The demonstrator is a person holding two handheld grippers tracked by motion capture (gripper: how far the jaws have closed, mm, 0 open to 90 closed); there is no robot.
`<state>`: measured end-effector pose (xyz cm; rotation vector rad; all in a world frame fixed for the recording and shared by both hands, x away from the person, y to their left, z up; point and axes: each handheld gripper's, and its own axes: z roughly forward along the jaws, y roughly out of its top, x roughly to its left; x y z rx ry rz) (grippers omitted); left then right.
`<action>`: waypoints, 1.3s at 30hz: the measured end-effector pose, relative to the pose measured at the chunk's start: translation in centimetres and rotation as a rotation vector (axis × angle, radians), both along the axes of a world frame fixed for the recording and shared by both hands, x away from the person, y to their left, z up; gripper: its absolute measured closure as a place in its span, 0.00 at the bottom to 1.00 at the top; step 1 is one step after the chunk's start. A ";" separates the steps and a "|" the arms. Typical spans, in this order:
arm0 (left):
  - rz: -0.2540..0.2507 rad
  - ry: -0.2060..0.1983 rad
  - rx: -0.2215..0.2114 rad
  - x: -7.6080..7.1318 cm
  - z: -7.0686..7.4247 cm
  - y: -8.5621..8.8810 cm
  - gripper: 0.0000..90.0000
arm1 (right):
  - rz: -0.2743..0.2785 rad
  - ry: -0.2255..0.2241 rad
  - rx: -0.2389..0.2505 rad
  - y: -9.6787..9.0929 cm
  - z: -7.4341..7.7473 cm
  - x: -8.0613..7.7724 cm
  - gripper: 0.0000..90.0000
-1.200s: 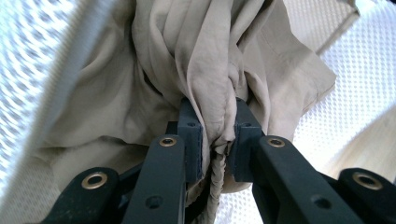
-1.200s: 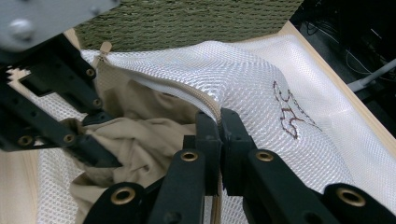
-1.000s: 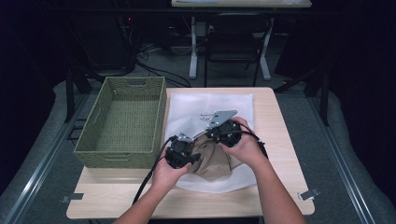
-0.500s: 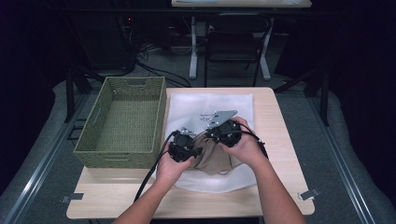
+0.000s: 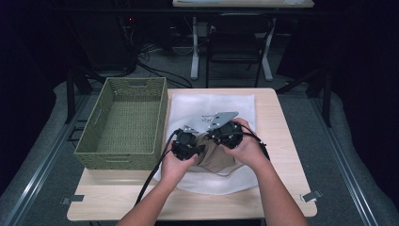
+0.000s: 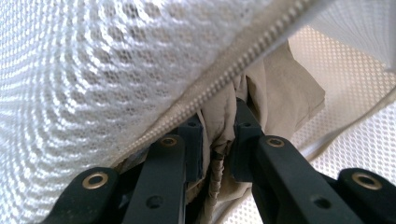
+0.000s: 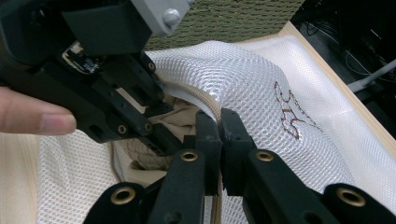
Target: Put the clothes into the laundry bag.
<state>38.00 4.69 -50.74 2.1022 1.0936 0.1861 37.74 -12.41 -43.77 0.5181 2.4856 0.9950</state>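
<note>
Right gripper view: brown print (image 7: 292,116) on mesh bag (image 7: 243,79) | high view: basket (image 5: 123,123)

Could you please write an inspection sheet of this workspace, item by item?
Surface: light wooden table, partly covered by the bag.
Job's things: white mesh laundry bag with zipper; beige crumpled cloth garment at its opening.
Clutter: empty green woven basket, left of the bag.
Grippers: left tongs shut on the garment; right tongs shut on the bag's zipper edge.
Cables: black cable trailing from the left tongs over the table's front edge.
Surroundings: dark room, black chair and floor wires behind the table.
</note>
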 end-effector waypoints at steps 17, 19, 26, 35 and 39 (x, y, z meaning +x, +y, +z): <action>-0.006 -0.017 0.000 -1.4 0.5 0.2 0.62 | -0.008 -0.003 0.008 -0.3 0.1 0.1 0.98; -0.019 -0.017 0.006 -1.7 0.7 0.4 0.60 | -0.010 -0.001 0.009 -0.4 0.1 0.1 0.98; -0.036 -0.026 0.037 -2.6 0.6 0.4 0.57 | -0.009 -0.004 0.008 -0.3 0.1 0.1 0.98; -0.045 -0.034 0.070 -3.1 -0.1 0.6 0.56 | -0.008 -0.004 0.007 -0.3 0.1 0.1 0.98; -0.045 -0.031 0.081 -3.2 -0.5 0.7 0.58 | -0.007 -0.004 0.006 -0.3 0.1 0.1 0.98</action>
